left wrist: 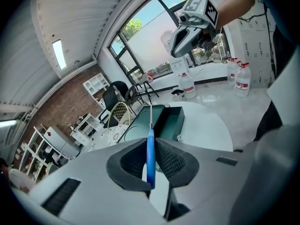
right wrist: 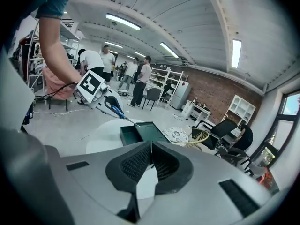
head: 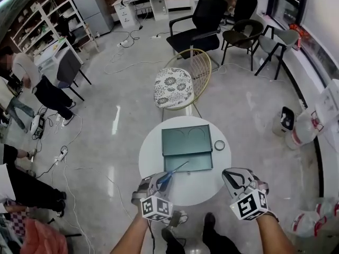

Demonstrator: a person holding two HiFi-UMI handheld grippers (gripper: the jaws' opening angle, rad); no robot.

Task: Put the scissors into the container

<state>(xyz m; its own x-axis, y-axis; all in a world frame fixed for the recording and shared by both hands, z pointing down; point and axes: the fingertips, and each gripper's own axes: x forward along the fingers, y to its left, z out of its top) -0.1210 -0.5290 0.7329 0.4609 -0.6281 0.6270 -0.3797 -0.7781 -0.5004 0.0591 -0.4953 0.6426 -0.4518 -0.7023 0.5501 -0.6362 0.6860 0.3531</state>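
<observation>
one pair of scissors (left wrist: 150,153), i'd judge light, stiff and slick, pinched at the blue handle by my left gripper (head: 160,182) over the table (head: 153,155), blades toward the open container (head: 186,166); right gripper (head: 233,177) jaws pressed together, empty

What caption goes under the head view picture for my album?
Left gripper holds blue scissors above a white table, near the open green container; right gripper shut, empty.
</observation>
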